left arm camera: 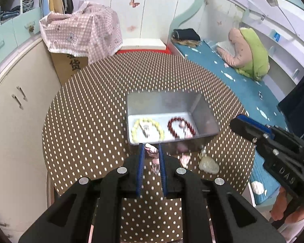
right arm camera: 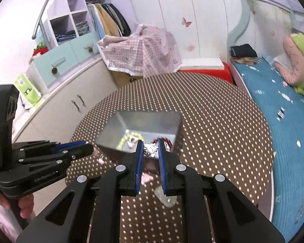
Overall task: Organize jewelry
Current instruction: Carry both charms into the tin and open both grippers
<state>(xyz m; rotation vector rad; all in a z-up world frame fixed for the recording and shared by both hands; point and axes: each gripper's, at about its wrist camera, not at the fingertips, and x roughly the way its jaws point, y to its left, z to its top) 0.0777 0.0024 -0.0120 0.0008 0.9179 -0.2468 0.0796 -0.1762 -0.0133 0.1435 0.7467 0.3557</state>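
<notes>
A blurred pink charm (left arm camera: pixel 151 149) is gripped between the left gripper (left arm camera: pixel 151 148) fingers; a white rabbit charm (right arm camera: pixel 150 149) is pinched by the right gripper (right arm camera: pixel 150 144). Inside the grey metal box (left arm camera: pixel 200 109) on the polka-dot table (left arm camera: pixel 87 111), a pale-yellow bead bracelet (left arm camera: pixel 161 130) and a dark-red bead bracelet (left arm camera: pixel 172 130) are seen.

tin (left arm camera: pixel 204 111) top open | pendant (left arm camera: pixel 208 165) beside near wall

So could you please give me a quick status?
Left tongs shut on pink charm. Right tongs grip white charm. Metal tray ahead, unobstructed.
</notes>
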